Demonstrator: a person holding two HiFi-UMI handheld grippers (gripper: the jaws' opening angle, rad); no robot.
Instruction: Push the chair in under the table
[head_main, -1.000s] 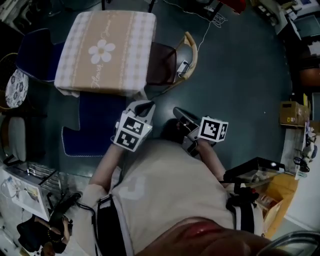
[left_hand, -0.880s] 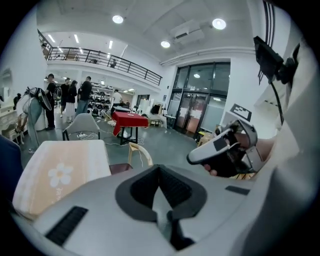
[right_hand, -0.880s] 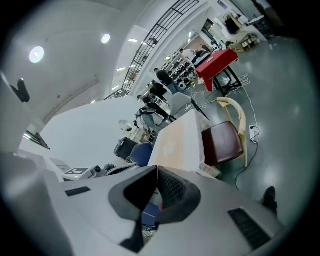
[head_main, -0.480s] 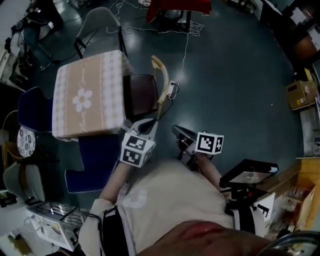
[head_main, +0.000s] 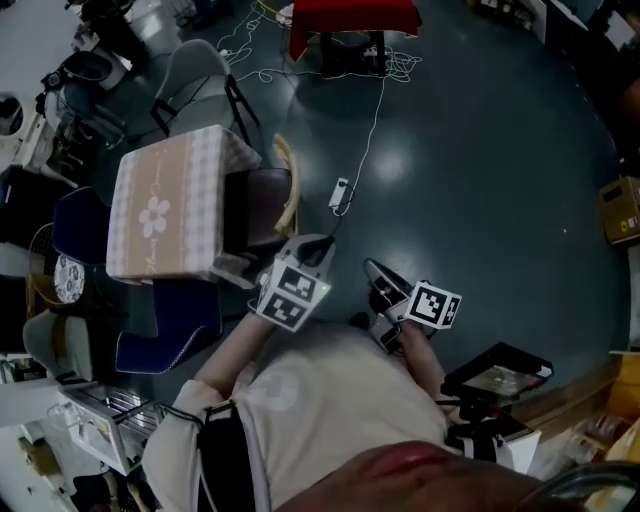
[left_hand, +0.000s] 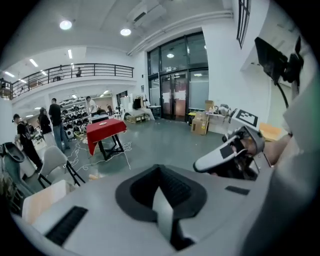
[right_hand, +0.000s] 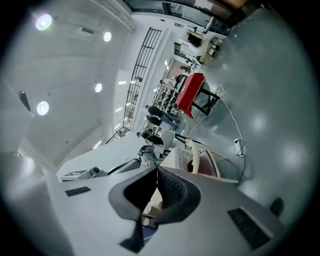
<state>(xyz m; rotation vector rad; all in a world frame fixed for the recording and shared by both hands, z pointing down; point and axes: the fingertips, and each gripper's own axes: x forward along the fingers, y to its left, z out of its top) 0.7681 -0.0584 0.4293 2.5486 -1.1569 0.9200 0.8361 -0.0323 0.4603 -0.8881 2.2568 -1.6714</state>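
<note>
Head view: chair (head_main: 263, 205), seat partly under table (head_main: 160, 205), is placed at 11 o'clock of left gripper (head_main: 318, 244). Left gripper and right gripper (head_main: 376, 272) are held clear of it, jaws pressed together, nothing between. Step is judged as approach. Next, the backrest is to be met and pushed toward 9 o'clock.

Head view: dim, underexposed; we record dark vignetted corners, strong fisheye bending, one pale sheen on the floor (head_main: 390, 165). Left gripper view: bright, even, lit by round ceiling lights (left_hand: 65, 24); we note the left gripper (left_hand: 160, 172) soft, close to lens. Right gripper view: we log a cool cast, lamps (right_hand: 43, 21) flaring, black rounded corners.
</note>
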